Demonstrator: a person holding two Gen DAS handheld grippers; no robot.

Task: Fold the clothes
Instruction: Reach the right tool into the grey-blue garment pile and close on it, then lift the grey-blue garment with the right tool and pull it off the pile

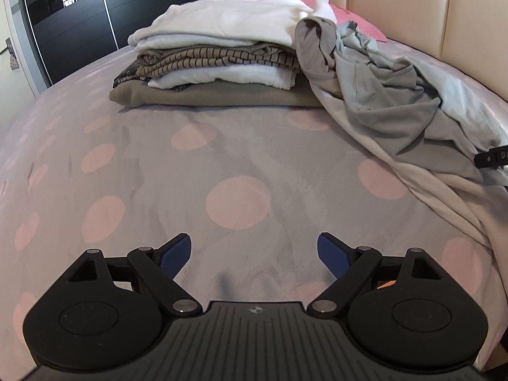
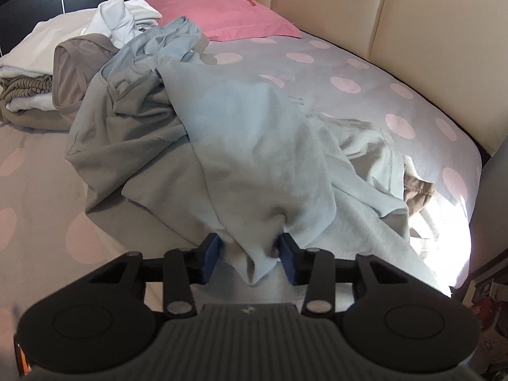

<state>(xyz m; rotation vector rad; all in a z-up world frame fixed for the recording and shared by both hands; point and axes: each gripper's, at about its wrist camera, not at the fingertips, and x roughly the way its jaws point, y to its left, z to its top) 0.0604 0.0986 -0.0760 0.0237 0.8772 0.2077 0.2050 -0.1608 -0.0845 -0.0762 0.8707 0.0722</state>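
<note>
The right tool [image 2: 249, 255] pinches a bunched fold of the pale blue garment [image 2: 254, 146] between its blue pads [image 2: 211, 255]; the cloth trails away over a grey garment [image 2: 127, 133] on the bed [image 2: 365, 73]. The left tool [image 1: 254, 252] hangs with its jaws spread wide over bare dotted sheet, holding nothing. Beyond it sits a stack of folded clothes [image 1: 219, 63], the loose heap leaning against its right side, a pink pillow [image 2: 222, 16] behind.

Soft daylight throughout, bedsheet [image 2: 444, 222] blown out by glare right of the fingers, edges bent by fisheye, slight motion blur.
</note>
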